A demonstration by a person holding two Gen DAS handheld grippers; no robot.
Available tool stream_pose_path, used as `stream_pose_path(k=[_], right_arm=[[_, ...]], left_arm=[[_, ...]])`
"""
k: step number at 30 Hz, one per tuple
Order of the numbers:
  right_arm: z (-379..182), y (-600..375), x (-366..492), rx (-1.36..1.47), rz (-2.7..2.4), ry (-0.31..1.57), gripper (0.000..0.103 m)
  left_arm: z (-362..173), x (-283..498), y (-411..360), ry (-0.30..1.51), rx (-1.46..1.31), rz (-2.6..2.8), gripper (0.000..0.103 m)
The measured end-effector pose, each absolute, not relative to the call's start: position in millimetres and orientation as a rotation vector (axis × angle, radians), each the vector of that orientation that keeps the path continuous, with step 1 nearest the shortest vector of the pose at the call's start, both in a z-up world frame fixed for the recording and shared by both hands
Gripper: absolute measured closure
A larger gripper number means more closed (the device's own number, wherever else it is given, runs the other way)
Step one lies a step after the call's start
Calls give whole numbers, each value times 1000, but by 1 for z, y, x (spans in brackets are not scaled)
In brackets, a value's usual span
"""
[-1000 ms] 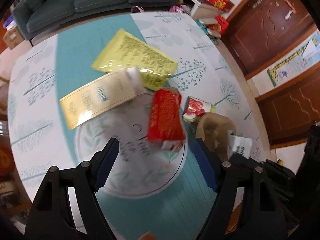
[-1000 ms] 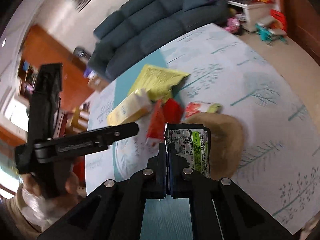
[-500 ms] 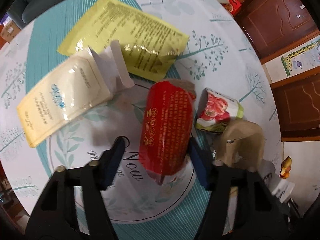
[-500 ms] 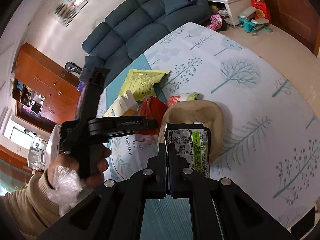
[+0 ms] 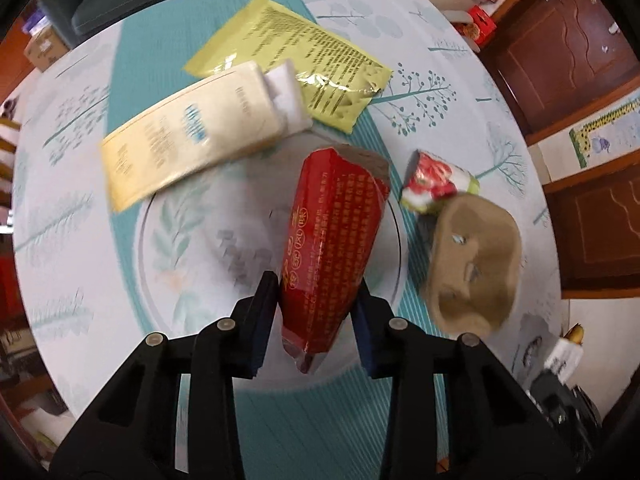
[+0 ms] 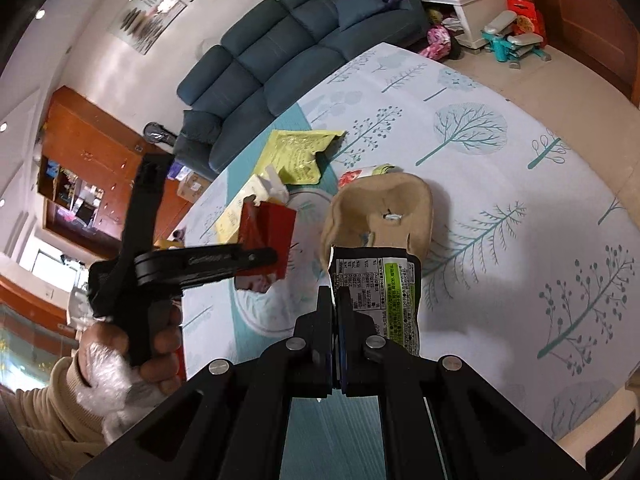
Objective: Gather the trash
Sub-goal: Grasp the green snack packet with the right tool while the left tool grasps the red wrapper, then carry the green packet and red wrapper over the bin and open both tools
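My left gripper (image 5: 316, 300) is shut on a red snack wrapper (image 5: 332, 248) and holds it tilted above the table; it also shows in the right wrist view (image 6: 266, 236). My right gripper (image 6: 335, 300) is shut on a black wrapper with a green label (image 6: 380, 296) just in front of a brown paper tray (image 6: 380, 212). On the table lie a cream pouch (image 5: 188, 136), a yellow bag (image 5: 296, 56) and a small red-and-white wrapper (image 5: 436, 180). The brown tray (image 5: 476, 256) lies right of the red wrapper.
The round table carries a white and teal tree-print cloth (image 5: 72, 208). A dark blue sofa (image 6: 288, 64) stands beyond it. Wooden doors (image 5: 568, 40) are at the right, boxes and clutter (image 6: 480, 12) on the floor.
My left gripper has closed on the red wrapper and lifted it off the table. My right gripper still holds the black wrapper, now nearer the brown tray.
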State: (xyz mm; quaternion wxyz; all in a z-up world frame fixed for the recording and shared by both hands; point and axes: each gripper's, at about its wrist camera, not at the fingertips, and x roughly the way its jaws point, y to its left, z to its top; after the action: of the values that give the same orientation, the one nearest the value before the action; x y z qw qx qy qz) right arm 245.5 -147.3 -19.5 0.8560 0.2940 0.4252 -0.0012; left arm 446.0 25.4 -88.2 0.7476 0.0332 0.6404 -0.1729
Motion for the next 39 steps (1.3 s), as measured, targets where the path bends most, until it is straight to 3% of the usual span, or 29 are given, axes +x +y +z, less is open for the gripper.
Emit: stream_pose_path(k=[15,27,39], right_arm=[[3,-141,105,491,284,906,101],[-22,-169,-21,472,412,976,101],[-65,-164,-56,535,420,1052,101]], left_arm=[[-10,259,38,1301,-32,-312,71],[-13,85,6,1336,-28,-194,71],[-27,21,2,1382,40,-166,71]])
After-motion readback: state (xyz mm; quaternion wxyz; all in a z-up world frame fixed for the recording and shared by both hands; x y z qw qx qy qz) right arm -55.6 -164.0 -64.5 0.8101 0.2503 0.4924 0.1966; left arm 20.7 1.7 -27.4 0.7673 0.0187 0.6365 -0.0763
